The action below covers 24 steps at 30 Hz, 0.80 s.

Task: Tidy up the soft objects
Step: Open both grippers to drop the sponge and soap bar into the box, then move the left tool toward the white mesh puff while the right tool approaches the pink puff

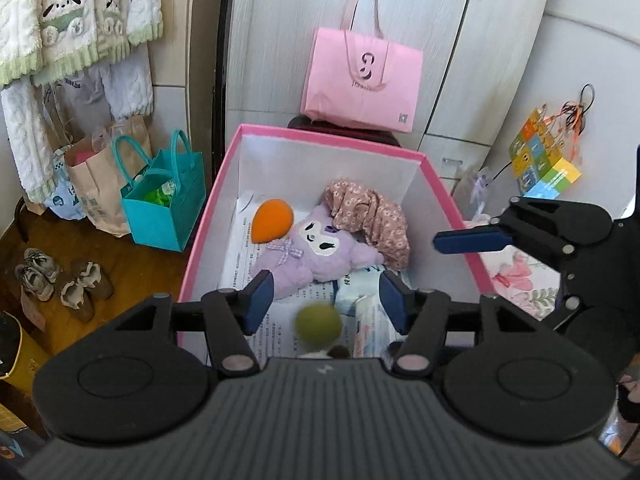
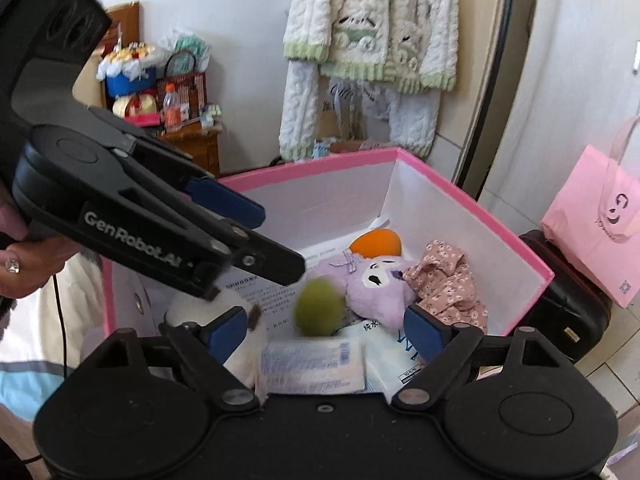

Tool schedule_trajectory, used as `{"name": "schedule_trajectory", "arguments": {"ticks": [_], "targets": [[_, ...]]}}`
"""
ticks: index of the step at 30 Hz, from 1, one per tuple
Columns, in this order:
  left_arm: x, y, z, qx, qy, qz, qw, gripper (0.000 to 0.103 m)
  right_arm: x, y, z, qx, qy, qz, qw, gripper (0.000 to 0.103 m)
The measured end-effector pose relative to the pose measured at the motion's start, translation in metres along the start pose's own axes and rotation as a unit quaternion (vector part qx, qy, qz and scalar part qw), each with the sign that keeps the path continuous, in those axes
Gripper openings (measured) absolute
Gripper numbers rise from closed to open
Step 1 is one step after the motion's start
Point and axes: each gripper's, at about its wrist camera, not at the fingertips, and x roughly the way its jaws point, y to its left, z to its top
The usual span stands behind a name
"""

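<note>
Your left gripper (image 1: 324,300) stood apart over the pink box (image 1: 208,208), nothing pressed between its pads; the blurred green ball (image 1: 318,325) just below looked freshly released there. Your right gripper (image 2: 326,330) hung wide and empty beside it. Farther in, the purple plush (image 1: 316,254), orange ball (image 1: 272,221) and floral cloth (image 1: 368,220) lay gathered, as sorting demanded.

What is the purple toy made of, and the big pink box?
The purple plush toy looks like fuzzy fleece fabric, soft and matte, with stitched face patches. The pink box seems to be stiff cardboard: thin flat walls, sharp corners, plain white inside.
</note>
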Motion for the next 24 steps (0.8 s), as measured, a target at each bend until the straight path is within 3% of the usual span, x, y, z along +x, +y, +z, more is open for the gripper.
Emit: {"name": "schedule_trajectory", "arguments": {"ticks": [12,24], "targets": [[-0.077,-0.009,-0.017,0.034,-0.013,-0.039,0.9986,0.064,-0.110,-0.007,-0.030,0.085,-0.061,-0.038,0.994,0.089],[-0.120,-0.044,-0.032,0.081,0.007,-0.110,0.9906,0.064,-0.191,0.000,-0.087,0.103,-0.048,-0.110,0.987,0.089]]}}
